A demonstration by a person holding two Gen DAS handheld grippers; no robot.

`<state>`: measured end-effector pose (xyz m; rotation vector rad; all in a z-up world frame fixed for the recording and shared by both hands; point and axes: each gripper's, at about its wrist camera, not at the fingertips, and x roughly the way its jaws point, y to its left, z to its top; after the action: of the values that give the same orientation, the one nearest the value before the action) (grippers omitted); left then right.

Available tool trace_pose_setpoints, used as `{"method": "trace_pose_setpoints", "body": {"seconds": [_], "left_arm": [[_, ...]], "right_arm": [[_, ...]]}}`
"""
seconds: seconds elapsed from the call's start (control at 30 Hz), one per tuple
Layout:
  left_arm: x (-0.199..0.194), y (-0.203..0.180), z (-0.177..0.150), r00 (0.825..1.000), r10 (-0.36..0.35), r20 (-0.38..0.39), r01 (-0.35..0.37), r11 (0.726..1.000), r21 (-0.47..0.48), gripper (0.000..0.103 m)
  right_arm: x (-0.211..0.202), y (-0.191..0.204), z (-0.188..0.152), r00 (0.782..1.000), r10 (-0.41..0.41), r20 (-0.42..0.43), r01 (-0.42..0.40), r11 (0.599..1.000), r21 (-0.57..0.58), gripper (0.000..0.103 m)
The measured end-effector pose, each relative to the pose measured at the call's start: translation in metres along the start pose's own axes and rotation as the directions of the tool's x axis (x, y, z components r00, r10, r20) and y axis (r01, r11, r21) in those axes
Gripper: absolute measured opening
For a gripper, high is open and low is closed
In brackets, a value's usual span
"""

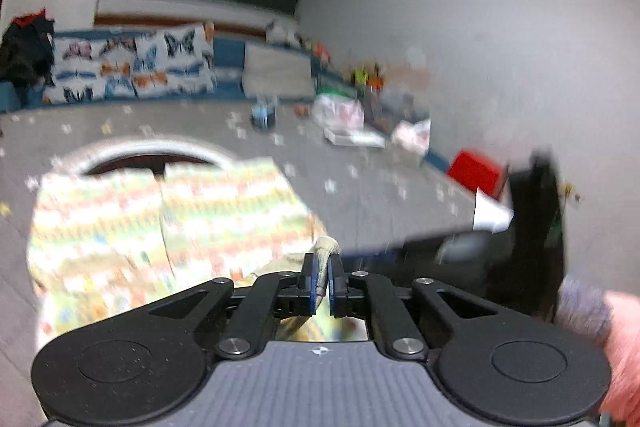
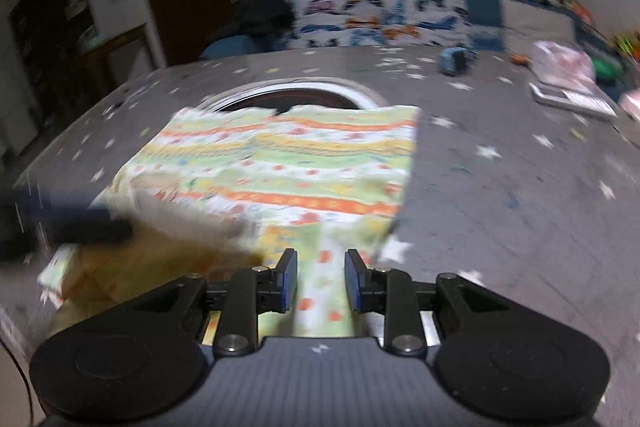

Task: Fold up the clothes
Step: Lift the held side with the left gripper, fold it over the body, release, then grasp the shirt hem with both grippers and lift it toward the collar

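Note:
A striped garment in green, orange, yellow and white lies flat on a grey star-patterned bedspread; the left wrist view shows the same garment, blurred. My left gripper is shut on a fold of its near edge, and cloth pokes up between the blue pads. That left gripper shows in the right wrist view as a dark blur over the garment's left side. My right gripper stands open just above the garment's near edge, nothing between its fingers. It appears in the left wrist view as a black shape at the right.
A round white-rimmed dark thing lies partly under the garment's far edge. Butterfly-print pillows, a blue toy and pink packages line the far side. A red box sits by the wall. A person's hand shows at the right.

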<state>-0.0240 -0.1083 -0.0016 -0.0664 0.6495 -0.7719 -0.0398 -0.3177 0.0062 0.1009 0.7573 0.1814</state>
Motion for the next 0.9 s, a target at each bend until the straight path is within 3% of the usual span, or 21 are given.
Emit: {"method": "trace_pose_setpoints", "body": {"seconds": [0.13,0.2,0.3,0.43,0.57,0.6,0.63,0.7,0.9], "left_arm": [[0.005,0.001,-0.012,0.999,-0.013,-0.045,0.013,1.0,-0.004,0.009],[-0.002,0.006,-0.013,0.999,-0.007,-0.044,0.006,1.0,-0.003,0.017],[-0.015,0.018,-0.015,0.999,0.035,-0.033,-0.035,0.999,-0.011,0.025],[-0.033,0.047,-0.019,0.99,0.134,-0.032,-0.136,0.989,-0.055,0.026],[-0.049,0.077,-0.023,0.973,0.229,-0.038,-0.232,0.967,-0.103,0.026],[-0.051,0.083,-0.023,0.969,0.245,-0.04,-0.248,0.962,-0.111,0.026],[-0.053,0.089,-0.024,0.964,0.261,-0.041,-0.264,0.957,-0.118,0.026],[-0.051,0.096,-0.023,0.96,0.276,-0.046,-0.28,0.953,-0.117,0.026],[-0.042,0.115,-0.02,0.947,0.315,-0.062,-0.32,0.941,-0.108,0.026]], "right_arm": [[-0.003,-0.011,0.003,1.0,0.018,0.016,-0.019,0.998,0.054,0.025],[0.0,-0.005,0.002,0.999,0.049,0.006,-0.049,0.997,0.052,0.025],[0.006,0.005,0.001,0.995,0.096,-0.009,-0.095,0.994,0.049,0.025],[0.018,0.021,-0.003,0.991,0.126,-0.036,-0.125,0.992,0.018,0.025],[0.022,0.032,-0.006,0.993,0.113,-0.041,-0.114,0.993,-0.027,0.025],[0.022,0.034,-0.006,0.993,0.11,-0.041,-0.112,0.993,-0.038,0.023],[0.022,0.036,-0.005,0.993,0.107,-0.042,-0.109,0.993,-0.045,0.014],[0.021,0.041,-0.003,0.995,0.09,-0.034,-0.092,0.993,-0.069,0.01],[0.005,0.056,0.013,0.996,0.036,0.08,-0.023,0.988,-0.152,0.008]]}}
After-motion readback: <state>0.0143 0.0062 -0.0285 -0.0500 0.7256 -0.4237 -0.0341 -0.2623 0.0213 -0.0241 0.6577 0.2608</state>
